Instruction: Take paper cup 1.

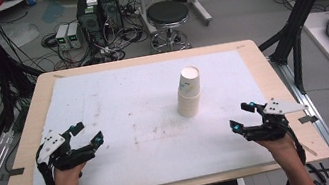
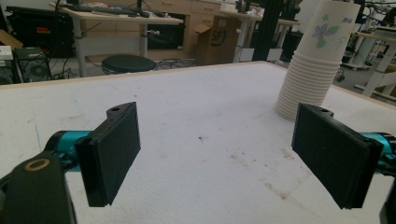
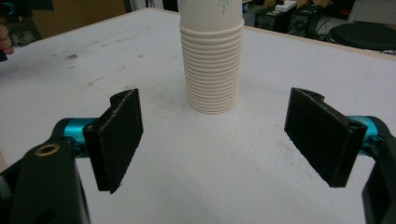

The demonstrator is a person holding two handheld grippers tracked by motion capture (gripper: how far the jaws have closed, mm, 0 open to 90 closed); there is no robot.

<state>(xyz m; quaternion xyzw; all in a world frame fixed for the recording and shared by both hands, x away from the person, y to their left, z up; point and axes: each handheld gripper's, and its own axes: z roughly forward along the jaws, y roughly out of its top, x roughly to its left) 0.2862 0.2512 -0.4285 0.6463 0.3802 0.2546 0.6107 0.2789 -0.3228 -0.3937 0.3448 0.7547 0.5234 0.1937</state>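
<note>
Ribbed paper cup stack is standing upside down on the stained white foam mat. Left gripper and right gripper are hovering, flat black jaws spread wide.

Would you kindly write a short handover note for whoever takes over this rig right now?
Left claw: open, holding nothing, low over the white mat at its near left.
Right claw: open, holding nothing, at the near right, aimed at the cups.
Stack of paper cups: upright, nested, right of the mat's centre, clear of both claws.
Done: nothing visible; the stack looks untouched.
Left: probably approach the stack and grip a cup.
</note>
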